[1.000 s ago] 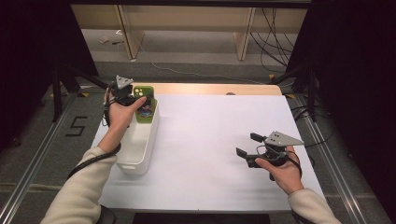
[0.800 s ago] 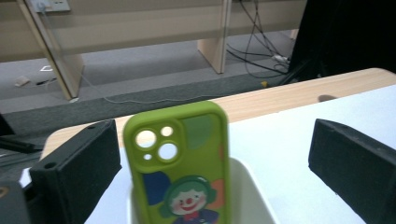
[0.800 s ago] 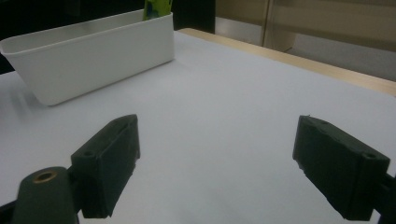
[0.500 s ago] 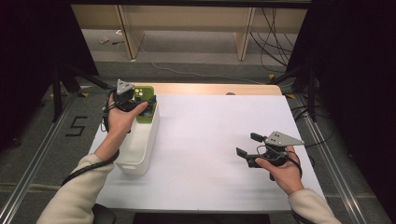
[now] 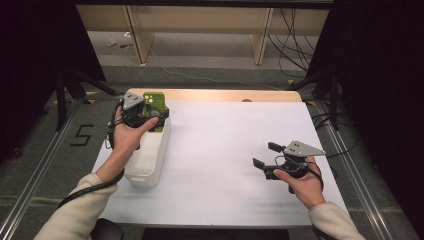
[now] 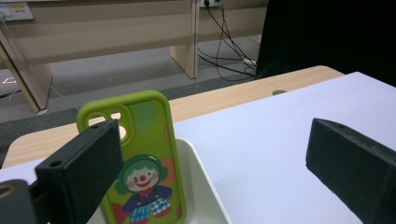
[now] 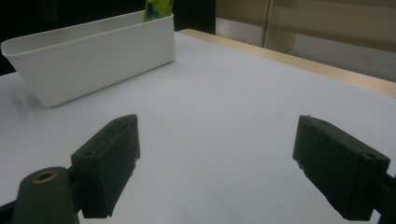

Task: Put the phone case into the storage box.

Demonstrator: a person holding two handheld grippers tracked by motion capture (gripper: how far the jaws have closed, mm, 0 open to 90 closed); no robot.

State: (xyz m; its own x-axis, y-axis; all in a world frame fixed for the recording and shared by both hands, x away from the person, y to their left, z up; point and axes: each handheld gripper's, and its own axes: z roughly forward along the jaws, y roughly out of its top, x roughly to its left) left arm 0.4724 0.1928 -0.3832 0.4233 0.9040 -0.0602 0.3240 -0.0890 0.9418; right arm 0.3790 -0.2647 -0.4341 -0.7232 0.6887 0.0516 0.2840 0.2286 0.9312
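A green phone case [image 6: 140, 158], printed with a cartoon clown figure, is seen standing upright at the far end of a white bin [image 5: 150, 157], camera cut-outs uppermost. It appears to be leaned against the bin's end wall, which would account for its staying on edge; whether its foot sits on the bin floor cannot be told.

The left gripper [image 5: 145, 116] is held over that far end of the bin. In the left gripper view its jaws are spread wide: the one pad [image 6: 84, 172] stands in front of the case's left edge, the other far off to the right above bare table. No pad is pressed on the case, so nothing is judged to be gripped; contact of the near pad with the case cannot be ruled out or confirmed.

The bin is placed along the left side of the white table [image 5: 230, 150], long axis running away from the person, within easy reach of the left hand.

The right gripper [image 5: 267, 160] is held low over the table at the right, well apart from the bin, jaws wide and with nothing between them. It is judged to be parked out of the way while the work is done on the left.
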